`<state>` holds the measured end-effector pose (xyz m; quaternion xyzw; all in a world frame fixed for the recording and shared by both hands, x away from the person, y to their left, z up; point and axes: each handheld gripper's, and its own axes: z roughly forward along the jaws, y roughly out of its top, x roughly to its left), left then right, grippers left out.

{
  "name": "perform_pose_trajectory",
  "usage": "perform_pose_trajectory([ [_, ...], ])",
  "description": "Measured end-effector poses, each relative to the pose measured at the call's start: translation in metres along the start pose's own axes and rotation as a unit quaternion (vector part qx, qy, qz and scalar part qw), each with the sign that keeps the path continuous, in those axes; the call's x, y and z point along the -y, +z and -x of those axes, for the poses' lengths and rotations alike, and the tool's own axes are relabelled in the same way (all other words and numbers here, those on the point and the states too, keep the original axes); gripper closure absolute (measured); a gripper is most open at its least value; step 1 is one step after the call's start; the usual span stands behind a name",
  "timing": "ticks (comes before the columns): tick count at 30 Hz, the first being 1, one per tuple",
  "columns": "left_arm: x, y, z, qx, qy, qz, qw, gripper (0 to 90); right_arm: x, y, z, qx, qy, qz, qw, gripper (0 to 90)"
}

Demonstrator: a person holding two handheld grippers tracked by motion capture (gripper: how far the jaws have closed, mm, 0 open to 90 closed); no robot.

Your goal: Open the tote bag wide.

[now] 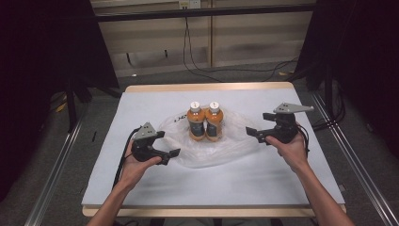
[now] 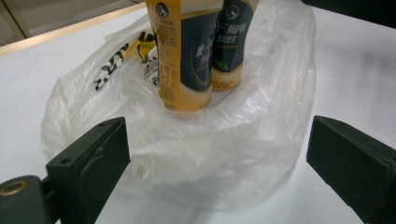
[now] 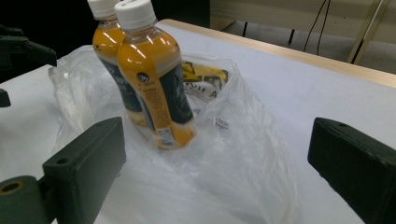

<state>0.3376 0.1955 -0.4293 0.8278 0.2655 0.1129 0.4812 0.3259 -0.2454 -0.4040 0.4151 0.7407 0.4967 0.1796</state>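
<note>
Bottles: two orange bottles (image 1: 205, 121) stand upright, touching side by side, at the middle of the tabletop (image 1: 141, 188), on and partly inside a crumpled clear plastic bag (image 1: 235, 146).
Bag: its film spreads loosely around the bottle bases, with the printed part toward 11 o'clock of the bottles.
Left tool: the left tool (image 1: 175, 153) sits at 8 o'clock of the bottles, jaws wide apart with nothing between them, pointing at the bag's near edge.
Right tool: the right tool (image 1: 250, 132) sits at 3 o'clock of the bottles, jaws likewise spread and empty, just off the bag's rim.
Risk, tipping: I judge that tugging the film from either side could topple the tall, narrow bottles, since they rest on it.
Risk, slipping: the thin, slick film may slide out of a shallow pinch.
Risk, tearing: uneven pulls by the two tools could stretch or rip the bag.
</note>
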Motion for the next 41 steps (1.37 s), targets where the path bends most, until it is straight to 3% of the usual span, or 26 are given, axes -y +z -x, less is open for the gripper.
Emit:
perform_pose_trajectory([
  [4, 0.004, -0.01, 0.0, -0.002, 0.009, -0.007, 0.9999, 3.6, 0.011, -0.015, -0.004, 0.006, 0.001, -0.004, 1.0, 4.1],
  [8, 0.011, -0.025, -0.001, 0.001, 0.002, -0.001, 1.0, 3.3, 0.017, -0.03, -0.005, 0.014, 0.002, 0.004, 0.9999, 5.1],
  [9, 0.015, -0.031, -0.002, -0.001, -0.003, -0.002, 1.0, 3.3, 0.021, -0.039, -0.004, 0.028, 0.005, 0.007, 0.9996, 5.9],
  [16, 0.031, -0.055, 0.001, -0.044, -0.013, -0.01, 0.9989, 3.9, 0.045, -0.067, -0.007, 0.044, 0.015, 0.0, 0.9989, 6.0],
  [21, 0.041, -0.068, 0.005, -0.056, -0.032, -0.019, 0.9977, 4.1, 0.06, -0.083, -0.014, 0.073, 0.017, 0.004, 0.9972, 6.2],
  [25, 0.048, -0.073, 0.013, -0.058, -0.025, -0.03, 0.9976, 4.1, 0.074, -0.092, -0.017, 0.073, 0.03, -0.005, 0.9969, 6.5],
  [30, 0.063, -0.075, 0.024, -0.065, -0.042, -0.027, 0.9966, 4.1, 0.09, -0.102, -0.025, 0.073, 0.024, -0.013, 0.9969, 7.9],
  [33, 0.074, -0.075, 0.03, -0.062, -0.042, -0.033, 0.9966, 4.0, 0.097, -0.108, -0.028, 0.076, 0.03, -0.01, 0.9966, 7.5],
  [37, 0.082, -0.08, 0.031, -0.059, -0.061, -0.017, 0.9962, 4.1, 0.107, -0.114, -0.029, 0.092, 0.04, -0.002, 0.9949, 6.8],
  [41, 0.083, -0.081, 0.031, -0.068, -0.057, -0.014, 0.996, 4.0, 0.11, -0.117, -0.028, 0.096, 0.042, 0.0, 0.9945, 6.4],
])
